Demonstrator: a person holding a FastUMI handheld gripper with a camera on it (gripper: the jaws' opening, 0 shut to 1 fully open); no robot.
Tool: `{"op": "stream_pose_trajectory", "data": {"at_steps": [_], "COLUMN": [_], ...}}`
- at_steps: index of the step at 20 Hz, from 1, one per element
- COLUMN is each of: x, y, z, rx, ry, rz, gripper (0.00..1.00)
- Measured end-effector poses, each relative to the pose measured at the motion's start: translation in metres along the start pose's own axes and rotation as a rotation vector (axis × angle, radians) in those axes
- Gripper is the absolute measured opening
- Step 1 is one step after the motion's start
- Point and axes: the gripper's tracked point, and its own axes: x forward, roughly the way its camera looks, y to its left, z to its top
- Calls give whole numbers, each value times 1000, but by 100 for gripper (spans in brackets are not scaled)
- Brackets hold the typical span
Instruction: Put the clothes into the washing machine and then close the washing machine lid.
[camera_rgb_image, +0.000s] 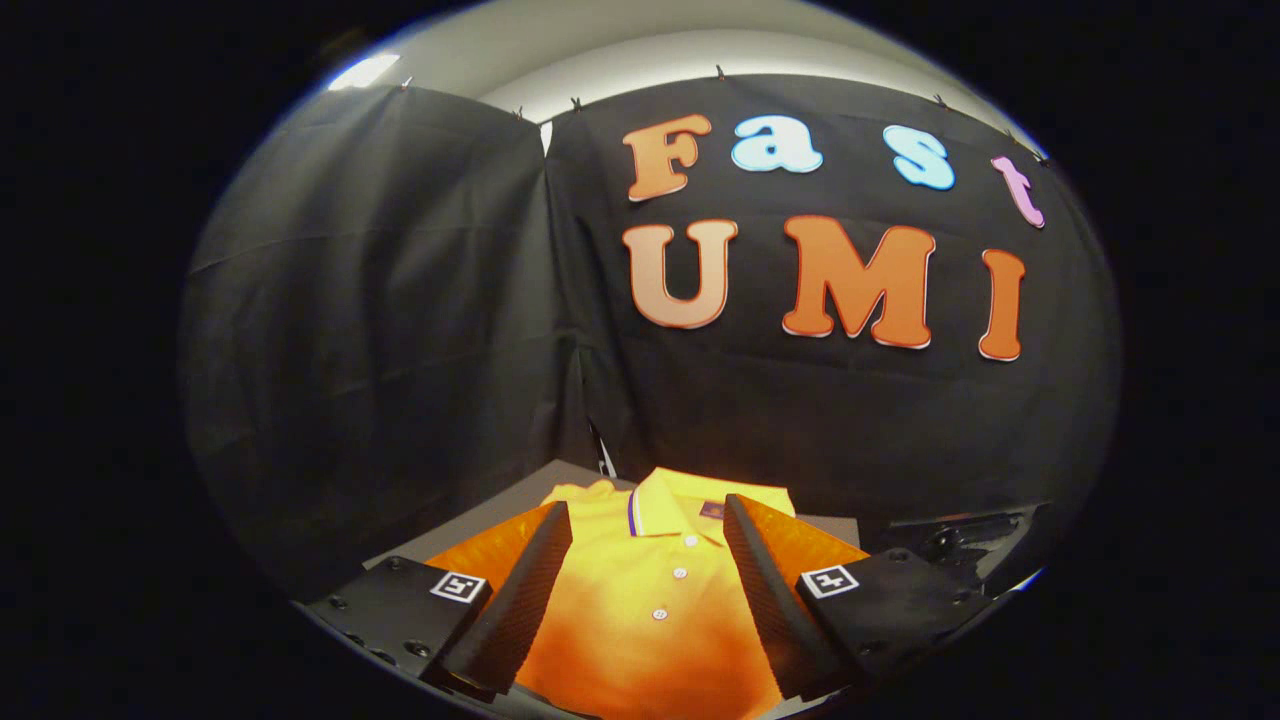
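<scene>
Gripper (648, 560) hovering over yellow polo shirt (650, 610), fingers spread wide.
Shirt is lying flat on the surface (480, 520), showing between the fingers; its collar label (713, 510) is too small to read, its lower part cut off.

A yellow short-sleeved polo shirt (655, 590) of soft knit cloth lies spread flat, front side up, on the tabletop (500, 515). Its colour deepens from bright yellow at the collar to orange toward the lower part. The collar is folded down and edged with a thin purple-and-white stripe, and a small dark label sits inside the neck. A placket runs down from the collar with three small white buttons, all fastened. The collar points away toward the black cloth wall. The shirt lies between the spread fingers of the claw (648, 585), which do not press on it.
</scene>
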Motion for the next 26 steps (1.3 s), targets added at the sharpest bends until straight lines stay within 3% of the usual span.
{"op": "stream_pose_trajectory", "data": {"at_steps": [3,7,9,14,19,21,24,25,26], "x": [21,35,39,38,41,41,42,42,44], "y": [-4,-24,-18,-19,-12,-11,-2,-1,-3], "z": [-37,-60,-82,-78,-81,-81,-82,-84,-83], "rx": [35,47,56,92,102,95,82,66,74], "ry": [129,197,257,259,292,309,309,318,310], "rz": [-34,-132,-119,-96,-48,-39,3,20,13], "gripper": [99,99,99,98,90,81,47,46,28]}}
